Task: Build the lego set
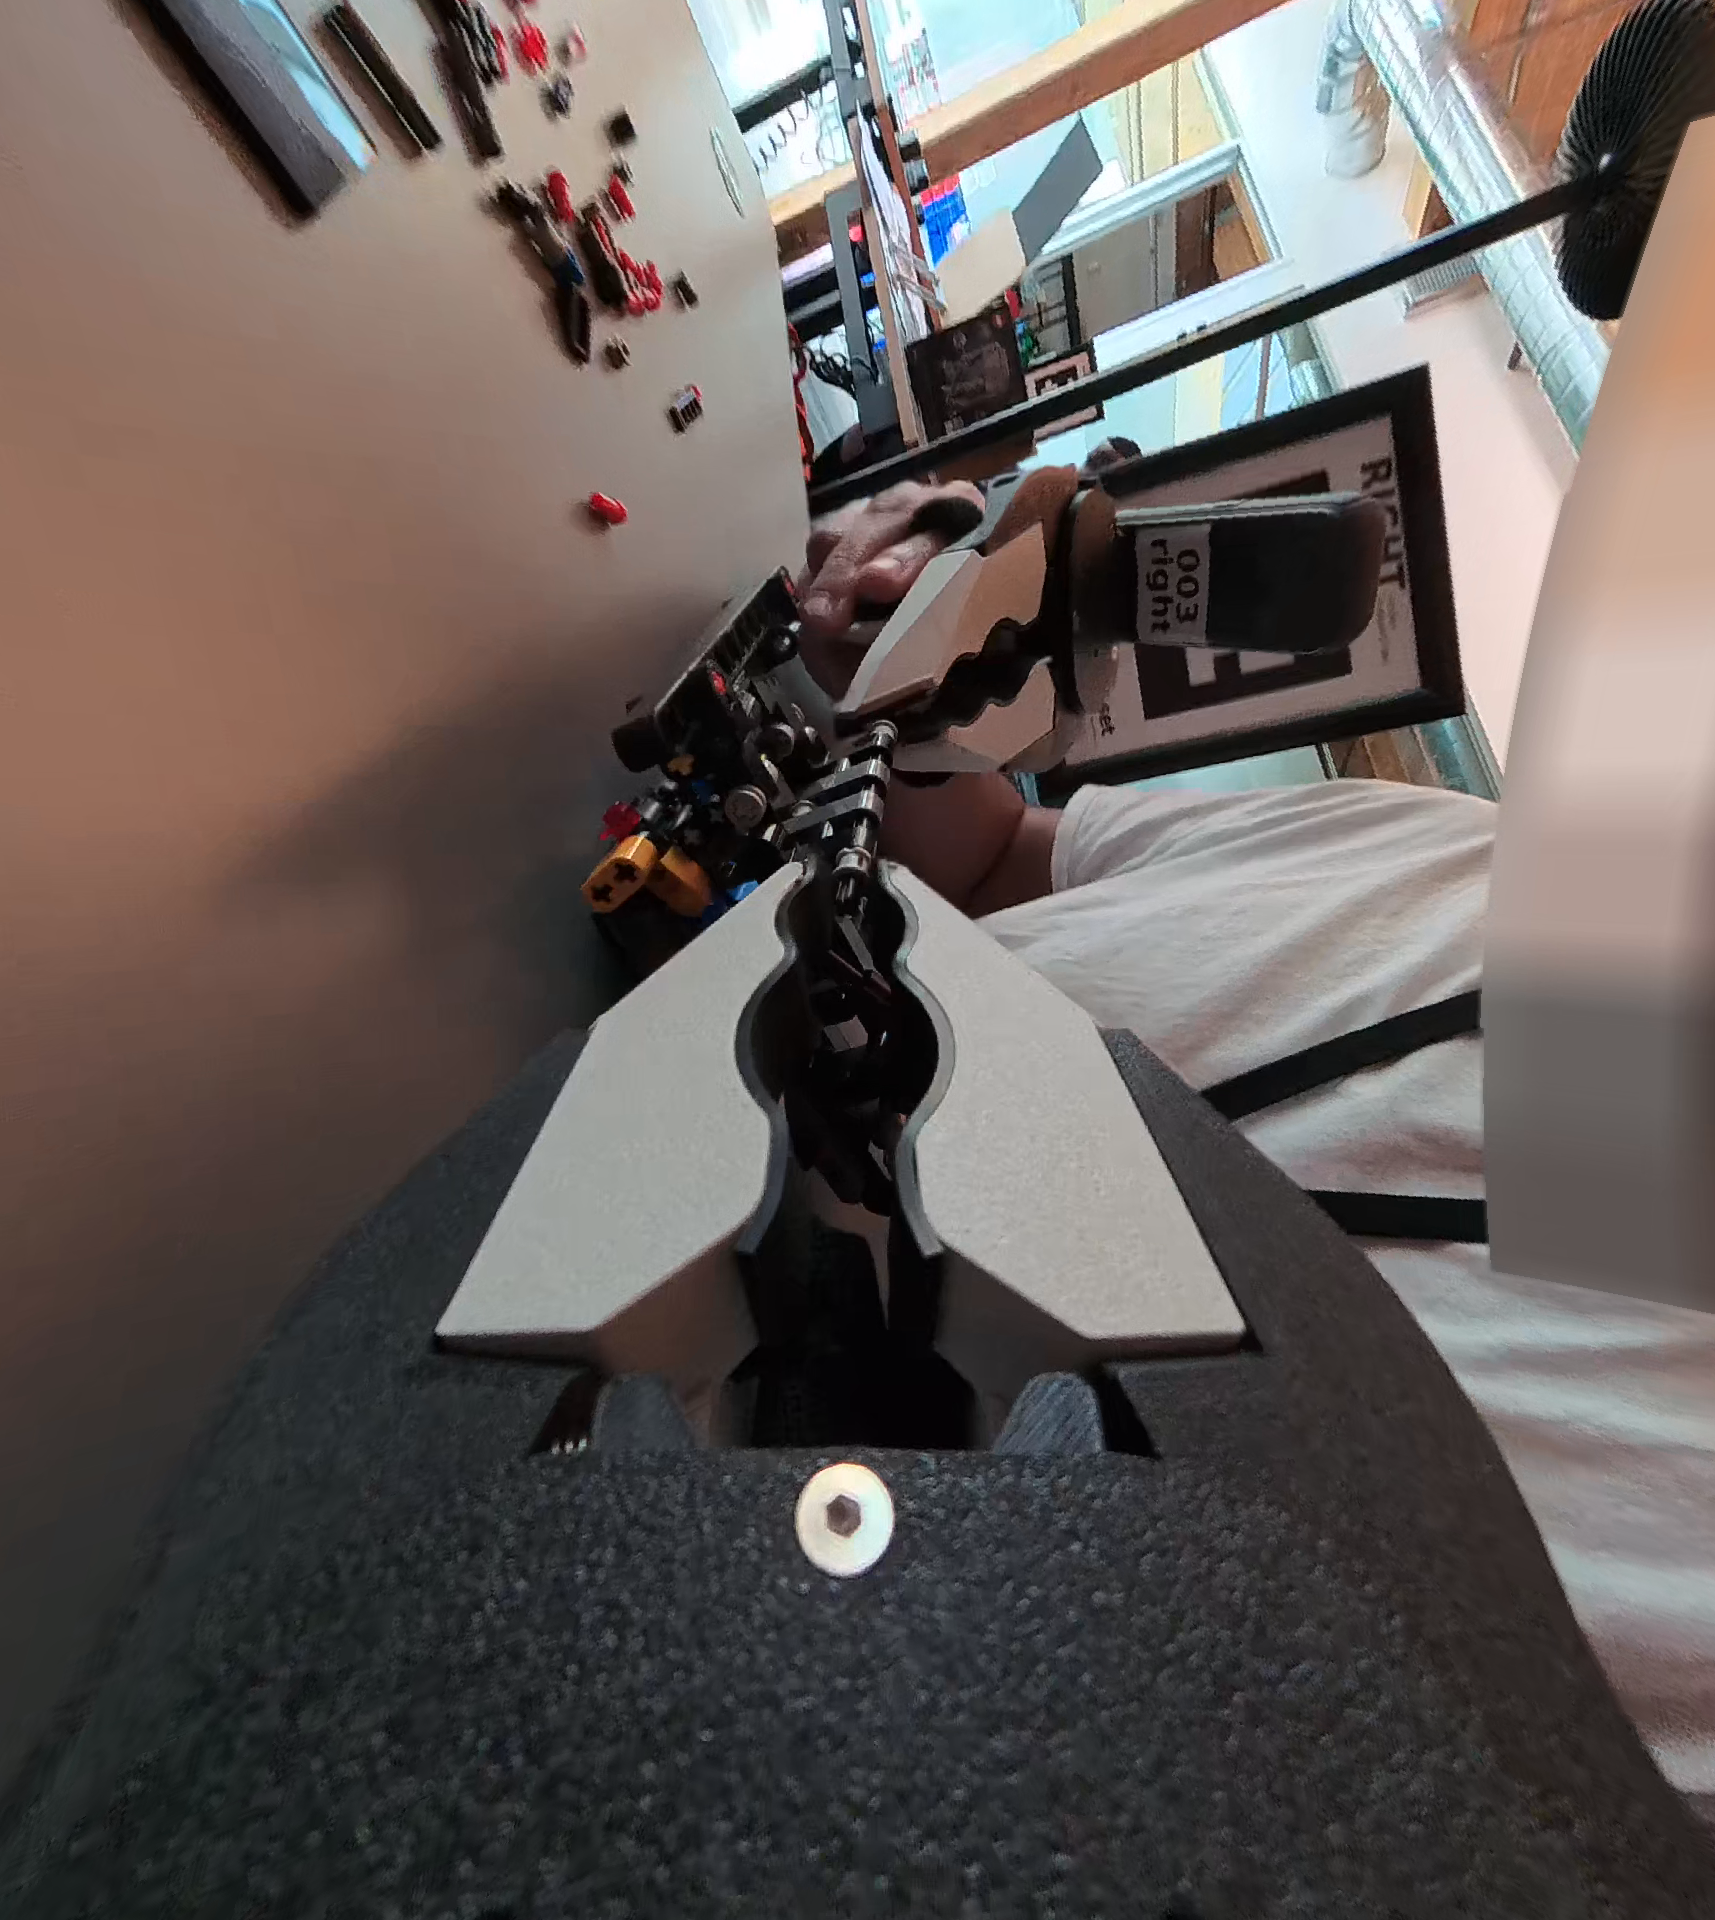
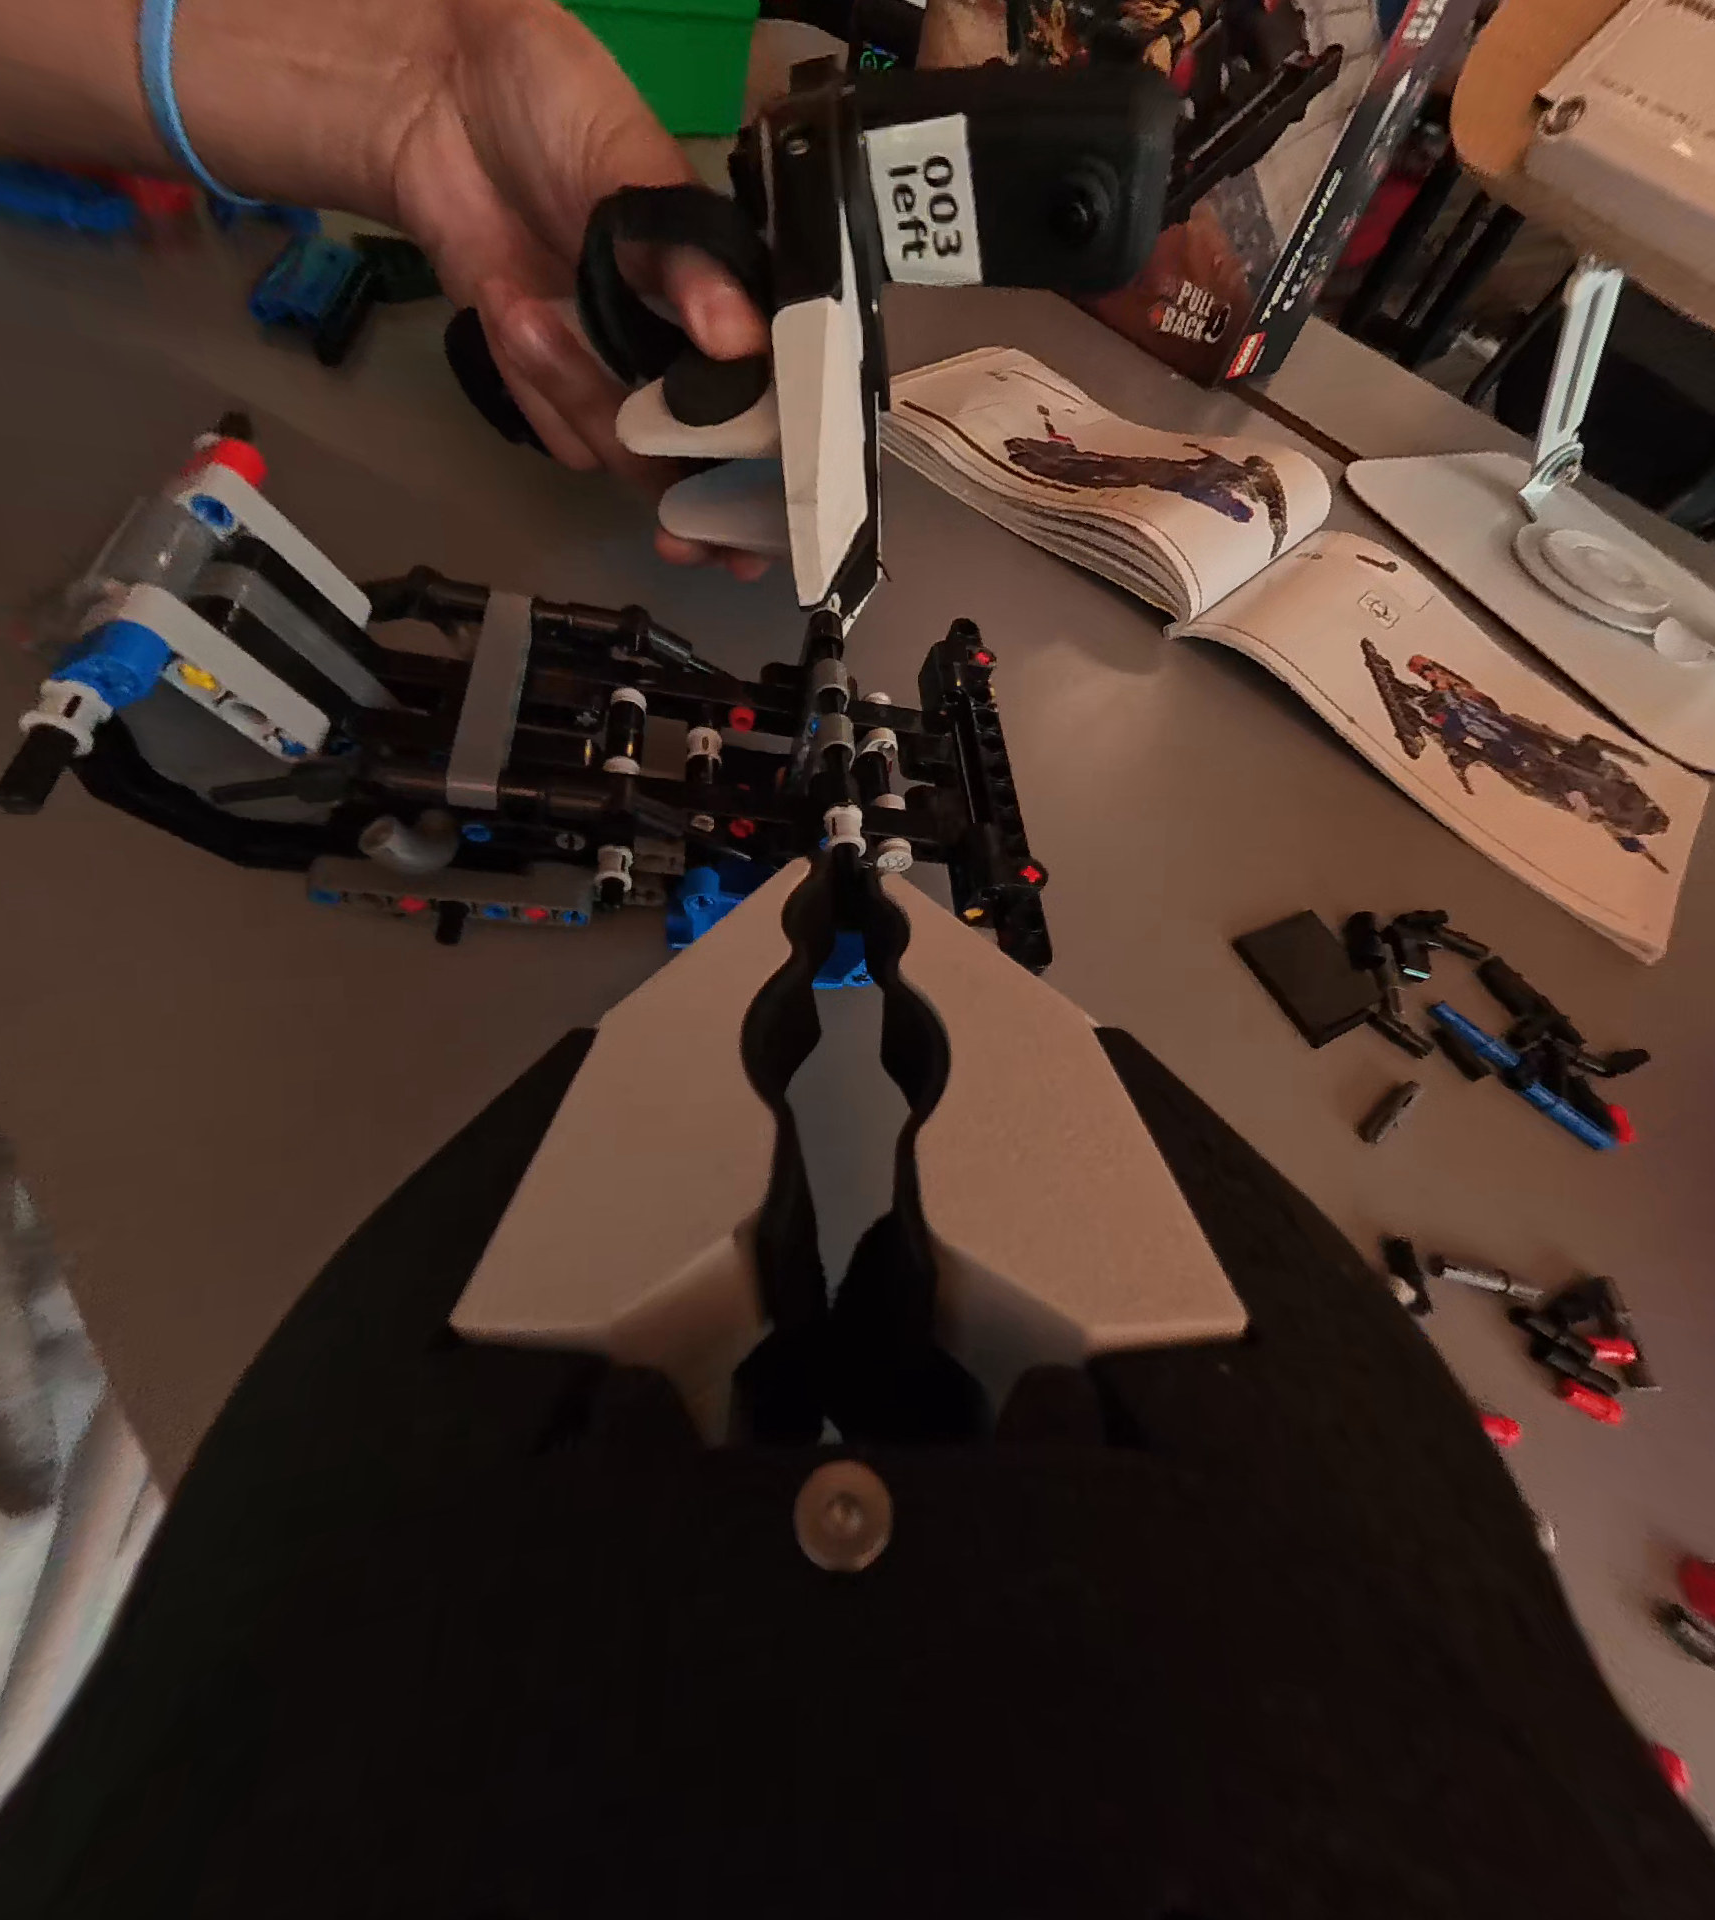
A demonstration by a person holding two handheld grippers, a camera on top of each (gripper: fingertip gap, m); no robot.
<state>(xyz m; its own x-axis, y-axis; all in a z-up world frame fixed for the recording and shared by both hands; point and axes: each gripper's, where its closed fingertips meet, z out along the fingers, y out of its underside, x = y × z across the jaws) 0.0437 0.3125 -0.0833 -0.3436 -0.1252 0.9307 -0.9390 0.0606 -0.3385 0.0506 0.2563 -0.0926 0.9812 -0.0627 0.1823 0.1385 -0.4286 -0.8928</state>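
Right wrist view looks down on the lego model (image 2: 541, 748), a long black frame with grey, blue and red parts lying on the grey table (image 2: 157, 1091), its grey-and-white end toward the left. A thin black axle (image 2: 837, 748) threaded with small white and grey bushes runs across the frame's right part. The right gripper (image 2: 845, 883) has its fingertips pressed together on the near end of that axle, with the wavy black pads almost meeting behind it. The left gripper (image 2: 848, 608) comes down from above, held by a hand (image 2: 520, 208), and its tips pinch the far end of the same axle.

Left wrist view is tilted, with the table (image 1: 261, 831) standing as a wall on the left. The left gripper (image 1: 845, 883) there is clamped on the axle (image 1: 858, 821), and dark parts sit between its fingers. The right gripper (image 1: 894, 743) meets the axle from the other side.

Toward the table's far right edge lies an open instruction booklet (image 2: 1300, 623), with the set's box (image 2: 1279, 239) behind it and a white stand (image 2: 1580, 561) beside it. Loose black, blue and red pieces (image 2: 1497, 1029) are scattered near the right edge.
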